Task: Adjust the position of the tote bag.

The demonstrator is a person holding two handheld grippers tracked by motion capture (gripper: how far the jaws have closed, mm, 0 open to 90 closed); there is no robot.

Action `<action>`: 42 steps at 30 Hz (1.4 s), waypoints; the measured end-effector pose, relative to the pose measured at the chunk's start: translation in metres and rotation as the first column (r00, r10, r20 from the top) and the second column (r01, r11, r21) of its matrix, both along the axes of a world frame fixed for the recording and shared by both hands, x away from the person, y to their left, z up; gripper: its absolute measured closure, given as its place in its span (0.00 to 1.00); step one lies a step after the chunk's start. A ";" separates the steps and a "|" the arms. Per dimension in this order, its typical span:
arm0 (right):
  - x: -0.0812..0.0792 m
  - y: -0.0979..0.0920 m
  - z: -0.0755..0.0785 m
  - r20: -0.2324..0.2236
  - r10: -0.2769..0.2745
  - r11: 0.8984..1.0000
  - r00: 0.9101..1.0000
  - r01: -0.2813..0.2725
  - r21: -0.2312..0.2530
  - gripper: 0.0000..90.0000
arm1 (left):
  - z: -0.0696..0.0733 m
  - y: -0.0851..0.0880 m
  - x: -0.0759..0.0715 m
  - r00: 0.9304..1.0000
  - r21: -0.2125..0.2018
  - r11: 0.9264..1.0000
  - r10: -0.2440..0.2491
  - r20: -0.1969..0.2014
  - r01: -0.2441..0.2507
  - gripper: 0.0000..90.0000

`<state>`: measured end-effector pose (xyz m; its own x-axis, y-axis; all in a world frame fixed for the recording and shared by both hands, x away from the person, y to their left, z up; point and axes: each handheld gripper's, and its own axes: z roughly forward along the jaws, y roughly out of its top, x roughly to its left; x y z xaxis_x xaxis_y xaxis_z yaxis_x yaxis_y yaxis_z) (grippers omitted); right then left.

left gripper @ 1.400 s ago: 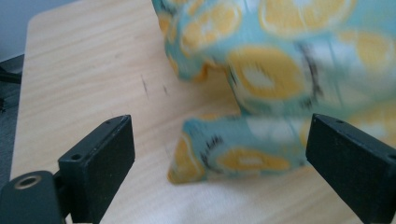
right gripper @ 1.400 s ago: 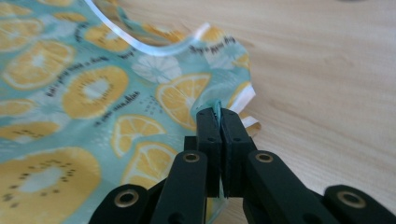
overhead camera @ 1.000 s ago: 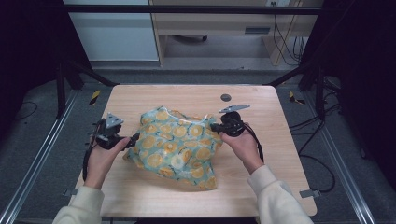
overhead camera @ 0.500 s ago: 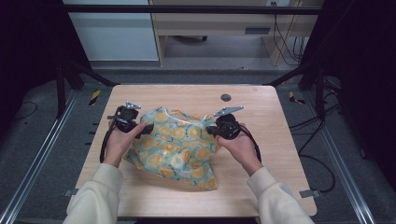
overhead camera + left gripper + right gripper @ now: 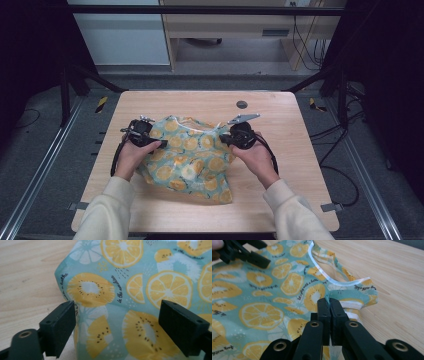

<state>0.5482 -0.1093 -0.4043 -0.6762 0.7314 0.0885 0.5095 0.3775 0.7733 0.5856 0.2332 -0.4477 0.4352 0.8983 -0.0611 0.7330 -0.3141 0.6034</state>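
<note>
The right gripper [image 5: 329, 305] pinches the cloth [image 5: 192, 155] shut, while the left gripper [image 5: 117, 322] gapes wide at its far edge, grasp yet to come.

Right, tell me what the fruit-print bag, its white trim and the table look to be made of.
Fruit-print bag: thin woven cloth, matte, probably cotton; it creases and folds softly.
White trim: a smooth, slightly glossy strip, perhaps ribbon or plastic binding.
Table: pale wood or wood-look laminate with visible grain, low sheen.
</note>
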 end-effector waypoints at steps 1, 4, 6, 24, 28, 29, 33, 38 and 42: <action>-0.003 0.001 0.006 0.015 0.007 1.000 1.000 -0.007 0.008 0.99 | -0.002 0.001 -0.002 1.000 0.006 1.000 0.000 -0.001 0.000 0.19; -0.007 0.002 0.012 0.031 0.016 1.000 0.999 -0.017 0.022 0.99 | -0.005 0.002 -0.004 1.000 0.015 1.000 0.000 0.001 0.000 0.19; -0.012 0.002 0.019 0.048 0.025 0.999 0.999 -0.027 0.034 0.99 | -0.007 0.003 -0.007 1.000 0.012 1.000 0.007 0.004 -0.007 0.19; -0.031 -0.004 0.038 0.091 0.057 0.996 0.994 -0.063 0.069 0.99 | -0.027 0.006 -0.014 1.000 0.059 0.998 0.002 -0.022 -0.001 0.44; -0.031 -0.006 0.037 0.088 0.056 0.996 0.994 -0.062 0.069 0.99 | -0.029 0.006 -0.015 1.000 0.073 0.997 -0.009 -0.022 0.011 0.57; -0.031 -0.007 0.037 0.086 0.055 0.996 0.995 -0.061 0.069 0.99 | -0.029 0.005 -0.016 1.000 0.074 0.997 -0.014 -0.026 0.016 0.58; -0.030 -0.007 0.037 0.084 0.055 0.996 0.995 -0.061 0.069 0.99 | -0.030 0.005 -0.016 0.999 0.075 0.997 -0.023 -0.029 0.025 0.66; -0.030 -0.006 0.037 0.088 0.060 0.996 0.994 -0.066 0.067 0.99 | -0.031 0.006 -0.017 0.999 0.075 0.997 -0.024 -0.028 0.026 0.72; -0.029 -0.007 0.037 0.086 0.056 0.996 0.995 -0.062 0.069 0.99 | -0.031 0.006 -0.018 0.999 0.086 0.995 -0.038 -0.024 0.040 0.79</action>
